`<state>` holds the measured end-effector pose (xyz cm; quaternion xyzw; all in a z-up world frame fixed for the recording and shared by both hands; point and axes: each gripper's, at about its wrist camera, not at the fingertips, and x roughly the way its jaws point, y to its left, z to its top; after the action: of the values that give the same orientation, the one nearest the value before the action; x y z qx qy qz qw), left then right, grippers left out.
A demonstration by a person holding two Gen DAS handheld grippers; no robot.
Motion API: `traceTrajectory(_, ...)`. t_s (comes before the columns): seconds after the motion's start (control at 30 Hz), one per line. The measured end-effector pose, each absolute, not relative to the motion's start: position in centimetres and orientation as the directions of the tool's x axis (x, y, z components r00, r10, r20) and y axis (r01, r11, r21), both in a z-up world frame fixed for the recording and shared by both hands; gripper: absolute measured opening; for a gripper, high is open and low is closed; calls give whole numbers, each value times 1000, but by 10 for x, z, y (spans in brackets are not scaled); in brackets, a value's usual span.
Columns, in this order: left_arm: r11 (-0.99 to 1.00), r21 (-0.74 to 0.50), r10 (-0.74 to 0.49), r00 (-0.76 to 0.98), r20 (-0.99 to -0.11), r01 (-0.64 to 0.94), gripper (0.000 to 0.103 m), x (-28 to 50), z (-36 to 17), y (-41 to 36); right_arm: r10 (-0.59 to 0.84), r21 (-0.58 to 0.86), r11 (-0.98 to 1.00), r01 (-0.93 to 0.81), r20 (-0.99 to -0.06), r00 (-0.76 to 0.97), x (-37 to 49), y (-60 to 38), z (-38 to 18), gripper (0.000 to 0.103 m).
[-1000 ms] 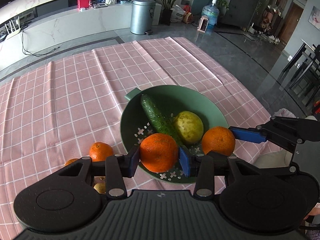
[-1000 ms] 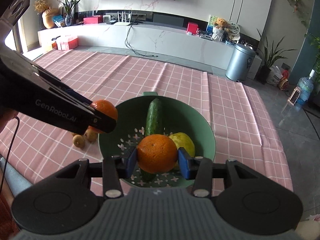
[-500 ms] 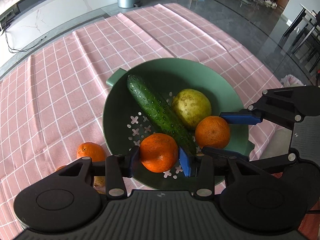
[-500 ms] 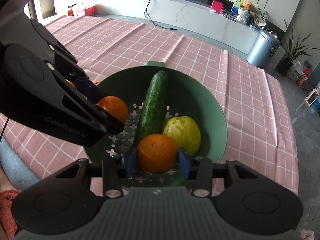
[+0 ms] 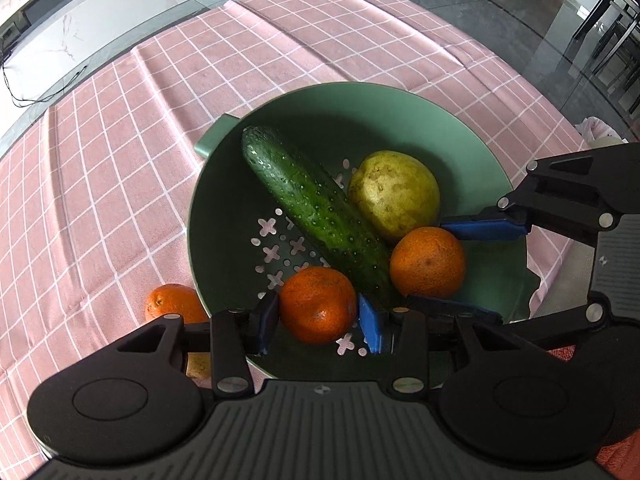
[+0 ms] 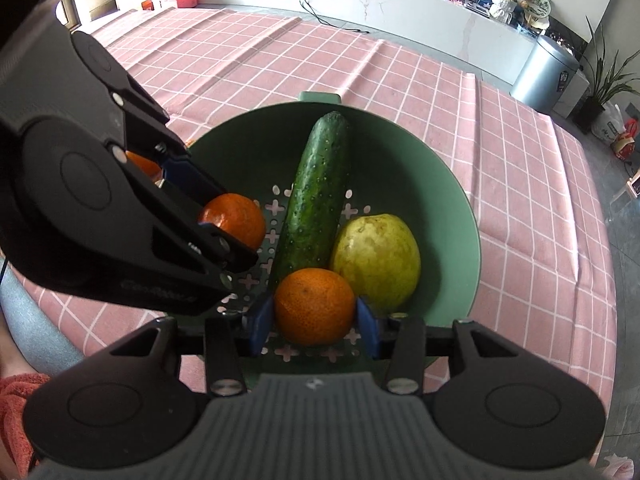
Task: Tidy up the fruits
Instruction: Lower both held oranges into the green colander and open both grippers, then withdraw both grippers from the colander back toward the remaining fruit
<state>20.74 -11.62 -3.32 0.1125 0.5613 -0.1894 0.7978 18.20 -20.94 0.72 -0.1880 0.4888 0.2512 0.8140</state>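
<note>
A pink checked tablecloth (image 5: 120, 168) covers the table, with a white marble-look counter (image 6: 400, 4) and a grey bin (image 6: 548, 68) on the floor beyond its far edge. On the cloth sits a green colander bowl (image 5: 400, 112), its base pierced with cross-shaped and round holes. Inside the bowl a cucumber (image 5: 316, 212) lies diagonally from the handle side toward the near rim, and a yellow-green pear (image 5: 394, 194) rests against its right flank. The left gripper (image 5: 318, 318) reaches over the bowl's near rim, its blue pads closed on the sides of an orange (image 5: 318, 304) low inside the bowl, just left of the cucumber's near end. The right gripper (image 6: 314, 326) also reaches in over the rim and grips a second orange (image 6: 314, 306) between its blue pads; that fruit sits beside the near end of the cucumber and just in front of the pear. Whether either orange touches the bowl's floor cannot be told. Outside the bowl, just beside its left wall, a third orange (image 5: 172, 304) lies on the cloth, and a small brownish fruit (image 5: 199, 365) shows nearer, partly hidden behind the left gripper's body.
</note>
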Motion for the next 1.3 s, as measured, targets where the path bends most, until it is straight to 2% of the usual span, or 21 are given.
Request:
traceTrajectory(0.3,904,-33,-176,301,-937,426,49,206,-34,-116,200,-54,818,-572,-907,371,181,-208,5,42)
traceTrajectory(0.43,911,-37,-175,304,-937,410,54,204,-33,-113,187,-71,821,-567,-904,385,177,-208,7,43)
traceTrajectory(0.53,911,-52,-193,313,-930,409,55,199,-28,-111,180,-84,823,-561,-899,398,175,-210,10,45)
traceTrajectory(0.67,913,-61,-223,368,-903,404,63,192,-10,-106,173,-100,834,-543,-887,429,171,-212,19,49)
traceTrajectory(0.83,918,-51,-238,443,-864,394,68,178,16,-93,182,-104,863,-494,-849,496,160,-214,36,58)
traceTrajectory(1.07,934,-58,-250,529,-811,353,76,152,38,-61,250,28,932,-362,-773,584,139,-213,49,66)
traceTrajectory(1.3,960,-20,-188,593,-783,279,81,131,35,-26,263,102,955,-277,-719,643,114,-194,47,70)
